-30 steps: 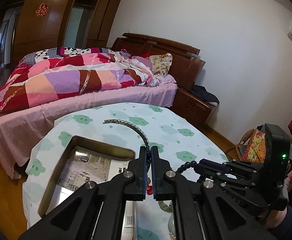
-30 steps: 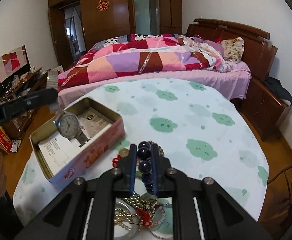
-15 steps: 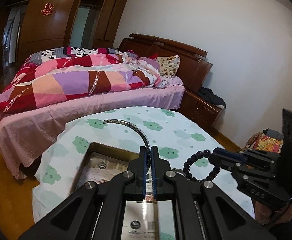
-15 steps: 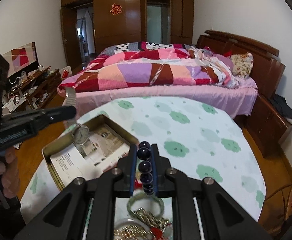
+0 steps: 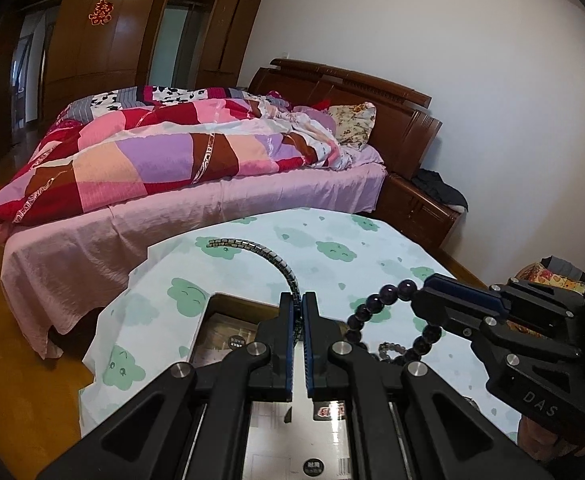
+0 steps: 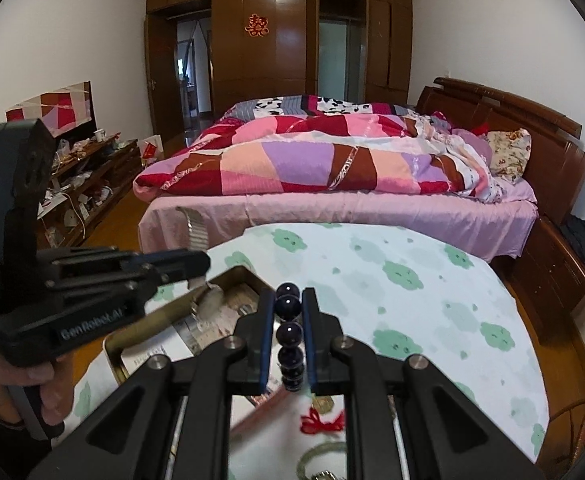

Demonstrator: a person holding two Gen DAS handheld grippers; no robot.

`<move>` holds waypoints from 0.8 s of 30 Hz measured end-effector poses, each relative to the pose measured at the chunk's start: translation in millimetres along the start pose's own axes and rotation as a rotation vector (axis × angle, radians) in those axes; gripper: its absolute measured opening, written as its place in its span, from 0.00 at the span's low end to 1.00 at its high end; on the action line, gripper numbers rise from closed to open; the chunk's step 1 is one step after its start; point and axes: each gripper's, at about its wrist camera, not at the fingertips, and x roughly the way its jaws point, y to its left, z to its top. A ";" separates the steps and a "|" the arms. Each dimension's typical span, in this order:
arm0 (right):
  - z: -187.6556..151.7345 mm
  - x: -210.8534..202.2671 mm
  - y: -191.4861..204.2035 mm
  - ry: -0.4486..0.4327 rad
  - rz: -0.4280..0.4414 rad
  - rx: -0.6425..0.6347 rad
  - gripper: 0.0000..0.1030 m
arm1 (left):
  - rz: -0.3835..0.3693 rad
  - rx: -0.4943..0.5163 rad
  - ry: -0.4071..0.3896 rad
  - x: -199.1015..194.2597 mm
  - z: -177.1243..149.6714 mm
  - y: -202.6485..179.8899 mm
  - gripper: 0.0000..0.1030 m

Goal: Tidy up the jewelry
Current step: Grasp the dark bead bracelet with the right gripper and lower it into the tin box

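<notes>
- The desk (image 5: pixel 372 240), draped in a cloud-print cloth, is sitting in front of a pink bed (image 6: pixel 332 208).
- The open tin box (image 6: pixel 236 276) is lying on the desk's left side.
- Your left claw (image 5: pixel 298 308) is clenching the metal watch band (image 5: pixel 252 246), dangling the watch (image 6: pixel 211 300) over the box.
- Your right claw (image 6: pixel 288 308) is grasping the dark bead bracelet (image 6: pixel 289 330), lifted above loose jewelry (image 6: pixel 322 420) on the desk.
</notes>
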 end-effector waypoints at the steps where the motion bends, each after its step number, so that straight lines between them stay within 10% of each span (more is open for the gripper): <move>1: 0.2 3.0 0.4 -0.002 0.000 0.003 0.15 | 0.004 0.005 0.004 2.2 0.5 0.1 0.03; 24: -18.3 59.1 -0.2 0.090 -0.013 0.051 0.15 | 0.072 0.034 0.111 42.3 -11.1 14.5 0.03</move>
